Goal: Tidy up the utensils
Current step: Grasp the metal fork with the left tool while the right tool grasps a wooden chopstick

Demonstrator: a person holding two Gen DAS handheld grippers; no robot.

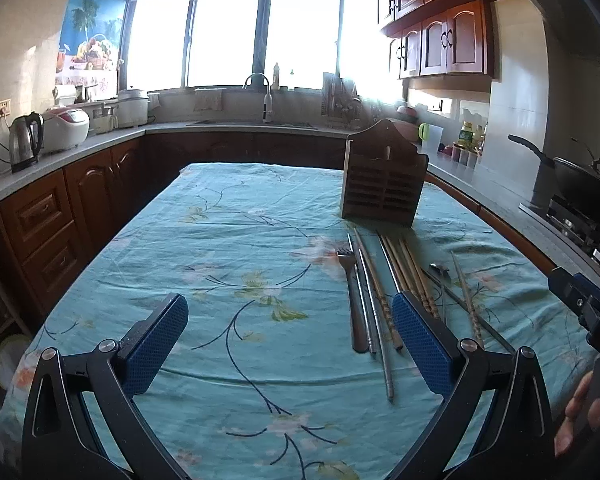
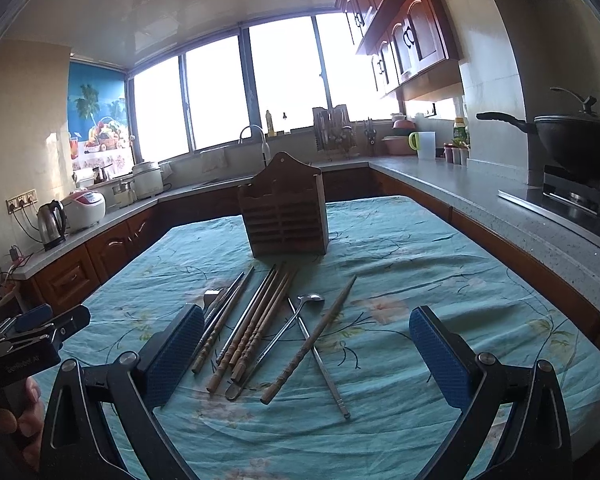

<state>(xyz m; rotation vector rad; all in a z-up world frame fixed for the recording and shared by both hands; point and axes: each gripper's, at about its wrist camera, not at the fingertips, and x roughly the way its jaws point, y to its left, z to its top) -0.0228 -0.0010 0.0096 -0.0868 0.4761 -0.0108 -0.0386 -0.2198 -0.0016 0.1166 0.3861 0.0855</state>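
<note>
A brown wooden slatted utensil holder (image 1: pixel 383 184) (image 2: pixel 286 220) stands upright on the teal floral tablecloth (image 1: pixel 236 240) (image 2: pixel 420 264). In front of it lie several wooden chopsticks (image 1: pixel 414 272) (image 2: pixel 256 328), metal chopsticks (image 1: pixel 382 332) (image 2: pixel 324 364), a fork (image 1: pixel 351 300) (image 2: pixel 212 298) and a spoon (image 1: pixel 440 270) (image 2: pixel 284 328). One wooden chopstick (image 2: pixel 314 338) lies crossed over a metal one. My left gripper (image 1: pixel 290 322) is open and empty, above the cloth left of the utensils. My right gripper (image 2: pixel 306 334) is open and empty, hovering over the utensil pile.
Counters wrap the room: a kettle (image 1: pixel 26 142) and rice cooker (image 1: pixel 66 126) on the left, a sink with tap (image 1: pixel 260 96) at the back, a wok on the stove (image 2: pixel 580 148) on the right. Each gripper shows at the edge of the other's view.
</note>
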